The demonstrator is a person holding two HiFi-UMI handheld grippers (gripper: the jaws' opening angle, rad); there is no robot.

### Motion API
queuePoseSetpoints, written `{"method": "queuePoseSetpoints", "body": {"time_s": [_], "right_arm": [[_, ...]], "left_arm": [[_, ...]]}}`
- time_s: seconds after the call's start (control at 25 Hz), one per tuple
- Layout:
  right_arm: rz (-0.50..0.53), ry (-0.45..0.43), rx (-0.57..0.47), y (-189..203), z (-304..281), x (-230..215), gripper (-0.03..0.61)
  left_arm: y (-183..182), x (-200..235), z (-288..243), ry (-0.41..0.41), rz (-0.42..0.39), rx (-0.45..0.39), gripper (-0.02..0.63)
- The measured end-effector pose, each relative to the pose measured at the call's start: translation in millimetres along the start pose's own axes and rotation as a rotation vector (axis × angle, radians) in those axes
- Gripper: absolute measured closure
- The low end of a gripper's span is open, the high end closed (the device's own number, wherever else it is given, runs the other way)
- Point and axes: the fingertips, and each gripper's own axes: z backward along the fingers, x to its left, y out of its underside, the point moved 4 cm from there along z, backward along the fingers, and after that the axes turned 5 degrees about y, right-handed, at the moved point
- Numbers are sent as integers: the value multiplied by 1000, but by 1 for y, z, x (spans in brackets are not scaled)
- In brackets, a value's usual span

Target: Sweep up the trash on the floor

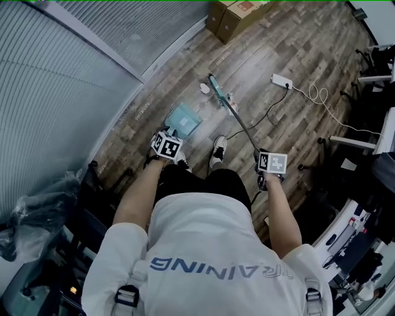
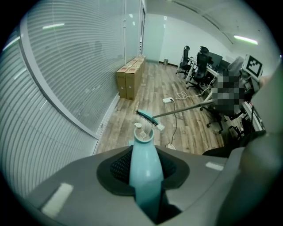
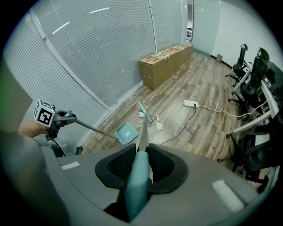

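Note:
In the head view my left gripper [image 1: 166, 147] is shut on the long handle of a teal dustpan [image 1: 184, 120] that rests on the wood floor ahead of the person's shoes. My right gripper [image 1: 271, 163] is shut on the broom handle; the teal broom head [image 1: 216, 86] lies further out. White paper scraps [image 1: 205, 88] lie beside the bristles. The left gripper view has the teal dustpan handle [image 2: 145, 163] between the jaws, with the broom head [image 2: 148, 119] beyond. In the right gripper view the broom grip [image 3: 138, 176] sits between the jaws, near the dustpan [image 3: 126, 132] and scraps [image 3: 159, 125].
Cardboard boxes [image 1: 237, 15] stand by the glass wall with blinds. A white power strip [image 1: 281, 80] and its cable lie on the floor to the right of the broom. Office chairs and desks [image 1: 376, 68] line the right side. A dark bag [image 1: 37, 216] sits at the left.

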Motion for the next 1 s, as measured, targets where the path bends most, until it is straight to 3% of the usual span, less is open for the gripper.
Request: {"method": "queuePoseSetpoints", "body": {"time_s": [0.12,0.28,0.4,0.72,1.0], "right_arm": [[55,-14,22,-16,-12,-5,471],[135,-13,52,-30,-33,-13,471],[197,-2,84,-35,-53,-10,471],[292,3,153,-32,-86,9,471],[314,12,169,-33,-95,31,471]], "left_arm": [[-7,-8,-2,-12,19,3,520],[-11,-20,-18,-12,-34,59,520],[-19,-24,-21,-19,-42,48,520],[-16,-12,-20,-18,-39,25,520],[-20,-13,-21,-12,-41,21,520]]}}
